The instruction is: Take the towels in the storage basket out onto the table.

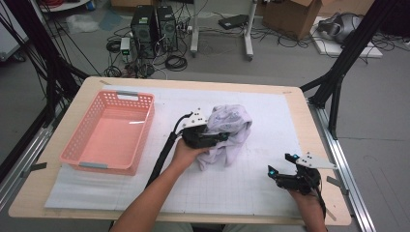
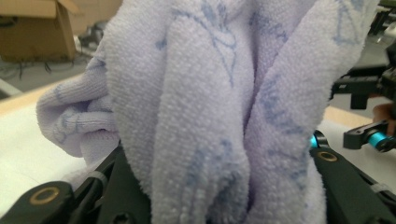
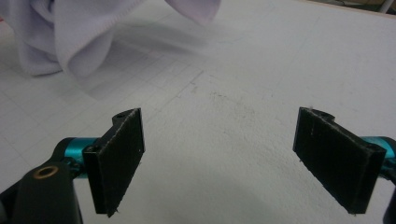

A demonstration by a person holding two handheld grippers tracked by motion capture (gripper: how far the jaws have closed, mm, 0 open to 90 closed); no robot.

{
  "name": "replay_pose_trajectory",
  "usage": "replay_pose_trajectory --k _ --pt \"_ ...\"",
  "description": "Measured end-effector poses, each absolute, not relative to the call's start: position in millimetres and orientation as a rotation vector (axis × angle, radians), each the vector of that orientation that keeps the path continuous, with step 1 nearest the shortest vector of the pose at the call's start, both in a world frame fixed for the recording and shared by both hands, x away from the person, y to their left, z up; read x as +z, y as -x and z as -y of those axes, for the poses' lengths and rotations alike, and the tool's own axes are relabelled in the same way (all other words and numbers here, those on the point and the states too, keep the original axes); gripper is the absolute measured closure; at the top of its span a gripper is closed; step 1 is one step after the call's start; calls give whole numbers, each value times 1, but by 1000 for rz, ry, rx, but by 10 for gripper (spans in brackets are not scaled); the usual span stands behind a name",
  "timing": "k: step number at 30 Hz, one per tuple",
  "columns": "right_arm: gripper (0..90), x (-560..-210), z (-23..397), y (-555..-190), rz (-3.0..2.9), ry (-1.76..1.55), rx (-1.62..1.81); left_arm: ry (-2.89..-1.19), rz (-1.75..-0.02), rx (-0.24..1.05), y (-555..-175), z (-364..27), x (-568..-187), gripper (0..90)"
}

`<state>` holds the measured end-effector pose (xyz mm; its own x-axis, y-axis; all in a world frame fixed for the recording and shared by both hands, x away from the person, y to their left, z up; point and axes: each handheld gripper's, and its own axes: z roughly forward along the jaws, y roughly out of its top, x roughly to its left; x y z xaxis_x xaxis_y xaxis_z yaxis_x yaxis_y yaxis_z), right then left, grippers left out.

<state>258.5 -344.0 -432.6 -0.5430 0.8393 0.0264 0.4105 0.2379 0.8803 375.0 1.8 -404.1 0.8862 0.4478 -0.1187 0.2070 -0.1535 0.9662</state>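
Now | left tongs pinching bunched lilac terry towel with blue print, lifted mid white gridded tabletop; print illegible, towel hides tong tips | right tongs spread, empty

You have a pale lilac terry-cloth towel with a faded blue print in your left gripper; its looped pile looks soft, fuzzy and fully matt. That gripper's body is black plastic with a dull sheen, set with small brass-coloured metal eyelets. On your right gripper the two flat black pads look like rough, matt rubber or foam with frayed edges, mounted on glossy turquoise anodised metal posts. Beneath them lies a white gridded paper-like mat, matt and faintly grainy, with grey scuffs. It covers a light wooden tabletop with a smooth finish. To your left stands a pink perforated plastic basket, slightly glossy, with grey handles.
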Motion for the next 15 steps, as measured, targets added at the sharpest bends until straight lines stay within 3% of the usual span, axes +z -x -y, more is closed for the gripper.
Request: replay_pose_trajectory --k 5,8,9,12,15 --pt "154 -433 344 -260 -2064 -1147 1254 -1794 -566 233 -380 7 -419 535" --pt "154 -435 343 -261 -2073 -1157 1245 -1804 -632 228 -380 6 -430 430" --pt "154 -435 342 -261 -2074 -1157 1248 -1808 -655 212 -381 5 -432 294" --pt "154 -435 342 -261 -2073 -1158 1247 -1798 -675 284 -376 -1 -425 226" --pt "154 -435 342 -261 -2075 -1164 1242 -1773 -690 299 -371 -12 -414 226"
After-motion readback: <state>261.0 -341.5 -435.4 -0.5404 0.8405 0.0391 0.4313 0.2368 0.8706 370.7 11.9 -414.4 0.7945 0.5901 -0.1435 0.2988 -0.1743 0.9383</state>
